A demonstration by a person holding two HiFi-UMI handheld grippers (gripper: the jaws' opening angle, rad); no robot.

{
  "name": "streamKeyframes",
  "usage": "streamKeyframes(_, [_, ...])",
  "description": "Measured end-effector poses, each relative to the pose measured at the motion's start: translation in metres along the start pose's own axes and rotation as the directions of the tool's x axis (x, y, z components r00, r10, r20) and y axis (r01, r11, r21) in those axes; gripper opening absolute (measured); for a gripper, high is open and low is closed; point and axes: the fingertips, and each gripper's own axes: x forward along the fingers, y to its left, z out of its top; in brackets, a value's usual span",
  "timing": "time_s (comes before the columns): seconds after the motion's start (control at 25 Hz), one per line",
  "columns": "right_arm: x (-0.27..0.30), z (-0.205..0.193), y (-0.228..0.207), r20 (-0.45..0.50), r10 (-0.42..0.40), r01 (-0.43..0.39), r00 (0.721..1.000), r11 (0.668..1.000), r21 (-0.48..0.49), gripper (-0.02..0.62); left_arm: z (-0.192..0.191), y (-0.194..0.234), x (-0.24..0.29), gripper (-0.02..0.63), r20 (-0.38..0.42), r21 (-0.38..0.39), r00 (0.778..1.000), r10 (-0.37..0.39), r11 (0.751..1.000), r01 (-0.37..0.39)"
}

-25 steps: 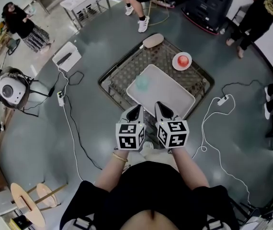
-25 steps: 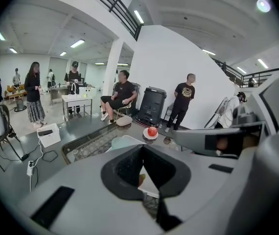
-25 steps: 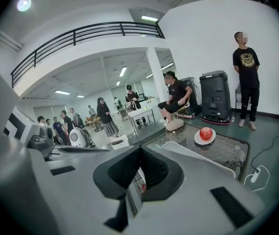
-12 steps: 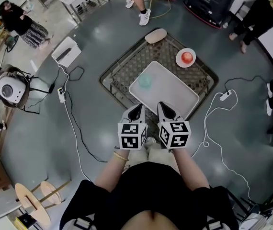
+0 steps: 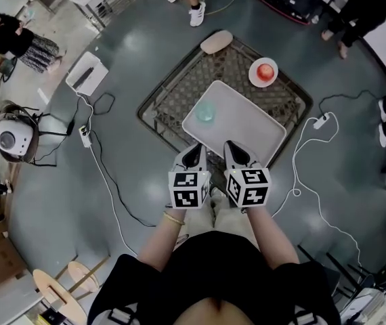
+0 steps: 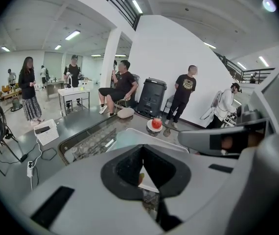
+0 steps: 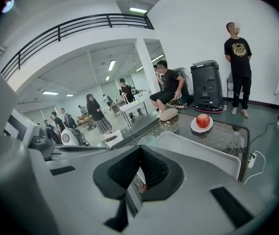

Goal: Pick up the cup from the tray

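Filling the middle of the floor is a low glass counter (image 5: 169, 100) with a woven mesh under its top. A white tray (image 5: 247, 124) lies across it at an angle, bare except for one thing.

The person stands at the near side with both tools over the tray's near edge, side by side and pointing down and away. The left tool (image 5: 195, 149) has its jaws pressed together with nothing between them. The right tool (image 5: 233, 147) looks the same, tips meeting and empty.

On the far right of the counter, off the tray, a small plate (image 5: 252, 78) carries a red apple (image 5: 265, 71).

The cup (image 5: 205, 112) stands upright in the tray's far left corner, well apart from both tools. It is small, pale green and see-through, so I'd take it for thin plastic: light, a bit slick, and likely to give if squeezed hard. It also looks empty, so it could skate on the smooth tray or tip at a nudge.

I'd spread the jaws first, then take it across the body about halfway up, one pad on each side, with a gentle squeeze. The left tool sits on the cup's side of the tray and looks the handier one.
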Motion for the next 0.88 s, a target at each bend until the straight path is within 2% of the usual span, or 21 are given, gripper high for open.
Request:
streamKeyframes(0.28, [0.020, -0.010, -0.010, -0.030, -0.016, 0.017, 0.999, 0.999, 0.030, 0.009, -0.012, 0.018, 0.029, 0.008, -0.040, 0.003, 0.999, 0.015, 1.000, -0.015])
streamKeyframes(0.48, [0.036, -0.018, -0.016, -0.049, -0.021, 0.023, 0.999, 0.998, 0.051, 0.009, -0.026, 0.024, 0.058, 0.014, -0.067, -0.007, 0.998, -0.021, 1.000, 0.021])
streamKeyframes(0.52, [0.038, -0.019, -0.018, -0.053, -0.023, 0.026, 0.998, 0.998, 0.055, 0.009, -0.028, 0.025, 0.064, 0.030, -0.073, -0.012, 0.997, -0.030, 0.999, 0.029])
streamKeyframes(0.64, [0.044, -0.022, -0.022, -0.060, -0.030, 0.035, 0.998, 0.997, 0.074, 0.009, -0.035, 0.028, 0.083, 0.139, -0.100, -0.014, 0.993, -0.060, 0.998, 0.059])
streamKeyframes(0.88, [0.055, -0.029, -0.033, -0.068, -0.047, 0.054, 0.997, 0.992, 0.110, 0.009, -0.049, 0.041, 0.127, 0.242, -0.122, 0.017, 0.991, -0.054, 0.998, 0.056])
